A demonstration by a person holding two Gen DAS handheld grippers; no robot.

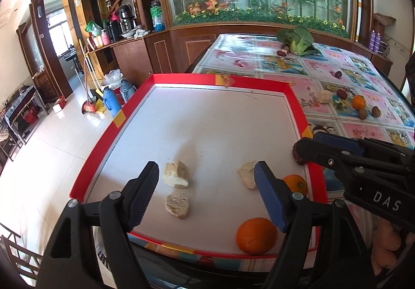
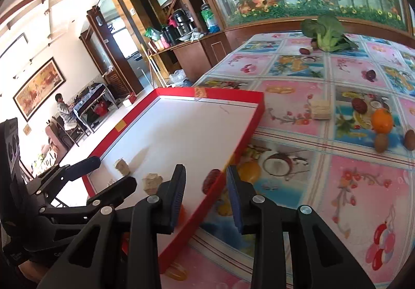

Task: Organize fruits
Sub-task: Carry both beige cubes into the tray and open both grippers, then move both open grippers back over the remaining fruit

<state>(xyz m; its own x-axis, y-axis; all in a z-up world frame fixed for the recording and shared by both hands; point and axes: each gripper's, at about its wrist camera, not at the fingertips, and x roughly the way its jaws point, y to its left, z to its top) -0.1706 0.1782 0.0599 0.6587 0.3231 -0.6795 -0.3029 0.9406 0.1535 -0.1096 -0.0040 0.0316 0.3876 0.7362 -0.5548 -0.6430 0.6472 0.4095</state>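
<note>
Through the left wrist camera I see my left gripper (image 1: 207,198) spread wide and empty above the red-rimmed tray (image 1: 295,105). Inside the tray lie three pale chunks, a near orange (image 1: 256,235) and a second orange (image 1: 295,184). My right gripper (image 1: 301,154) reaches in from the right with a dark red fruit (image 1: 298,158) at its tip; whether it grips it I cannot tell here.

Through the right wrist camera the right gripper (image 2: 206,201) stands released, straddling the tray wall, the dark red fruit (image 2: 211,180) just inside. A loose orange (image 2: 381,120) and two kiwis (image 2: 381,142) wait on the tablecloth (image 2: 337,185). I judge the oranges firm, light and prone to roll, so I would pinch across the middle.
</note>
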